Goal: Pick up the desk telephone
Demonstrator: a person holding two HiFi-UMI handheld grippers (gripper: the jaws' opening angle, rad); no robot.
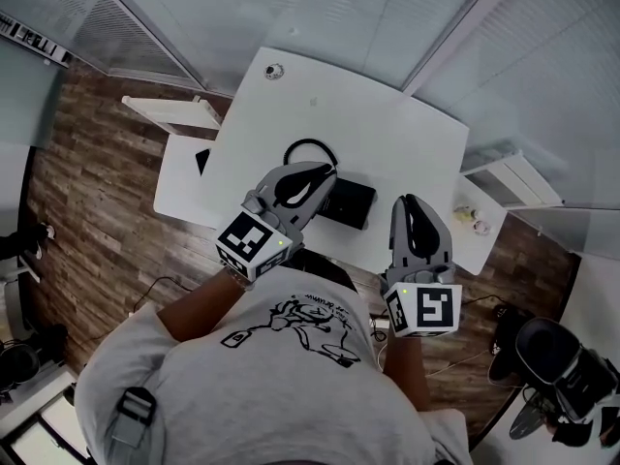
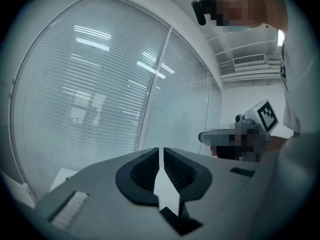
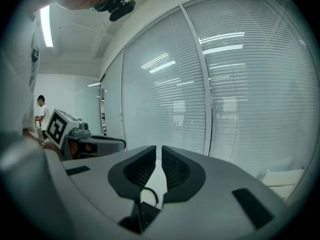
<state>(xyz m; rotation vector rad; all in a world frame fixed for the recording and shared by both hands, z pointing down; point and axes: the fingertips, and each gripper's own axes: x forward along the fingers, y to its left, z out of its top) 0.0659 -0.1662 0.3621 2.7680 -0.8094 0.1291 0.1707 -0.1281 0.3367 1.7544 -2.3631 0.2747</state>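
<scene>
Black desk telephone (image 1: 349, 203) on table (image 1: 387, 134), between left tongs (image 1: 325, 174) and right tongs (image 1: 411, 203)

the desk telephone (image 1: 347, 201) is sitting on the table (image 1: 387, 114), near its front edge, with a looped cord (image 1: 310, 147) lying just behind it. the left gripper (image 1: 325, 170) is hovering across the telephone's left end, and the right gripper (image 1: 409, 201) is hanging just to its right. a small round thing (image 1: 274, 71) is resting at the table's far left corner.

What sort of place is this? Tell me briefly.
Probably an office: tall window walls covered by slatted blinds, a white desk, and a black desk telephone sitting on it.
</scene>
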